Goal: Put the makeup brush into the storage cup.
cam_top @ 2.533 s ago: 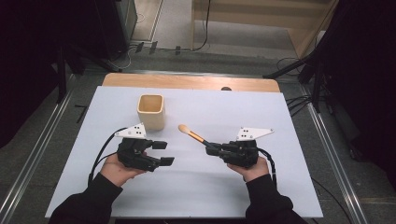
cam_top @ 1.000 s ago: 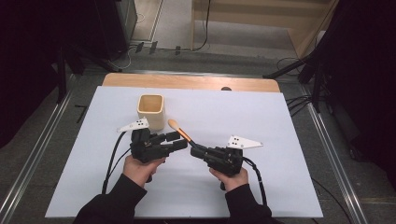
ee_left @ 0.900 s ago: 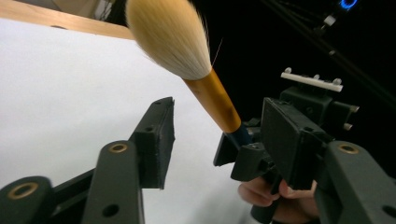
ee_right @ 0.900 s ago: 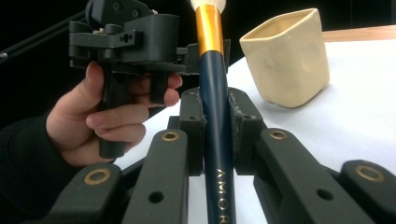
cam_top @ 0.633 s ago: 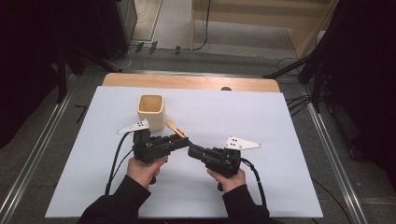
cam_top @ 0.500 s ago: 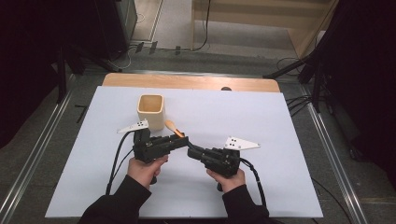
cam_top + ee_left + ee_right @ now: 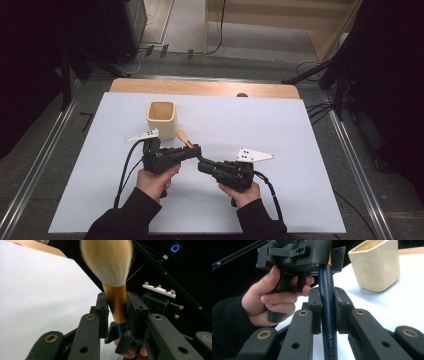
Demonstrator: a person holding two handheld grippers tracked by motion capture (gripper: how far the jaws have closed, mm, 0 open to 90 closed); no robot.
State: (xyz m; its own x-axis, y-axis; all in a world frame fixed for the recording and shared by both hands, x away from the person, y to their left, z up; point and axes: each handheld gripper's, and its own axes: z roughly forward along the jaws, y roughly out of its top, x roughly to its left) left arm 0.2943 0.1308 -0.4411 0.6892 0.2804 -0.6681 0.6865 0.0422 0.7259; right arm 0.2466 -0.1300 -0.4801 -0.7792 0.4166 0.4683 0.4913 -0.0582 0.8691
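Note:
A brush (image 7: 185, 139) with a dark blue handle, a gold ferrule and cream bristles is held level above the white table between both grippers. My left gripper (image 7: 193, 150) has just been closing and now stands shut on the gold ferrule (image 7: 117, 302), with the bristles (image 7: 107, 260) sticking out past its jaws. My right gripper (image 7: 202, 165) is shut on the blue handle (image 7: 327, 290). The two grippers meet tip to tip at the table's middle. A cream square cup (image 7: 161, 119) stands upright just behind the left gripper, and in the right gripper view the cup (image 7: 375, 265) is at the upper right.
The white table sheet (image 7: 300, 150) spreads wide to the right and toward the front. A wooden strip (image 7: 200, 87) runs along the far edge. Metal rails and cables lie on the floor at both sides. Black cables trail from both grippers.
Both hands came together at the middle, the right one bringing the brush leftward. The left jaws closed around the brush's ferrule.

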